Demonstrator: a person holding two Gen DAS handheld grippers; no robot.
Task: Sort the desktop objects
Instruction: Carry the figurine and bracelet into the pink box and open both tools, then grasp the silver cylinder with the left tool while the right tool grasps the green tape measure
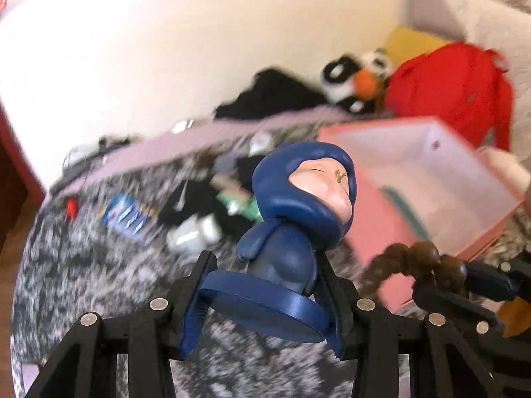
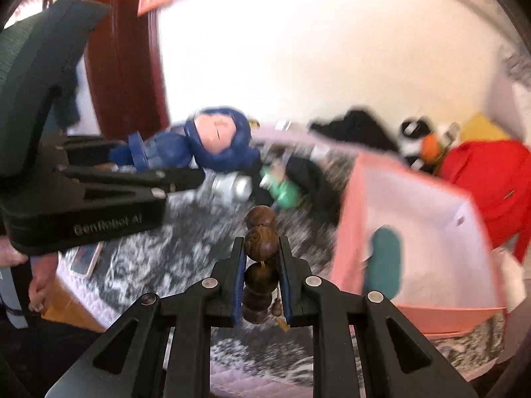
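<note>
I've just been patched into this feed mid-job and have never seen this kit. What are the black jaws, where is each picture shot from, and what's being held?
There is no robot arm: a person carries two hand-held grippers, each with a fisheye camera looking along its jaws. The left gripper is shut on a blue hooded figurine, clamped by its round base. The right gripper is shut on a string of brown wooden beads. Each camera also catches the other tool from the side. Below lies a grey patterned cloth with blurred clutter and an open pink box, which already holds a teal item. Behind sit a red bag and a black-and-white plush toy.
</note>
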